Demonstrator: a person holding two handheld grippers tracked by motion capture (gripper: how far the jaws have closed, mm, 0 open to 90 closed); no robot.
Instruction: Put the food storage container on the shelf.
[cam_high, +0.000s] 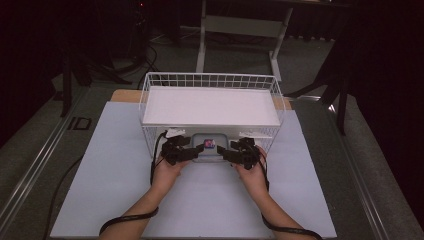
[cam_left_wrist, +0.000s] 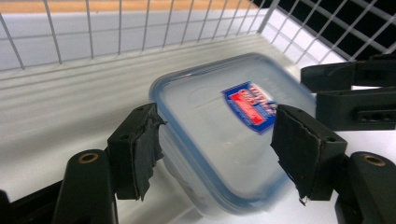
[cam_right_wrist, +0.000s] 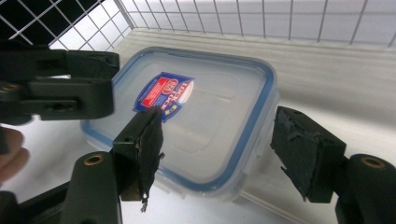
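Nearest to me, the person's forearms come up over the pale grey-blue table (cam_high: 100, 165), each hand carrying a black two-jaw tool. The left claw (cam_high: 199, 148) and the right claw (cam_high: 223, 150) point inward at one another, almost tip to tip, at the open front of a white wire rack (cam_high: 150, 90) with a flat white shelf board on top. Between them, on the rack's lower level, sits a clear rectangular plastic food box with a blue-rimmed lid and a red-and-blue label (cam_high: 210, 147). Seen along the left claw (cam_left_wrist: 217, 140), its jaws stand apart to either side of the near corner of the box (cam_left_wrist: 224, 135), the pads not pressing it as far as I can tell. The right claw (cam_right_wrist: 217, 149) is likewise parted, one pad over the lid near the label, the other out past the box's edge, gripping nothing. The box (cam_right_wrist: 201, 116) lies with its long axis running across from one hand to the other, so each claw faces a short end, and both hands are about equally close. Beyond the rack are a dark floor and a white frame stand (cam_high: 240, 25).
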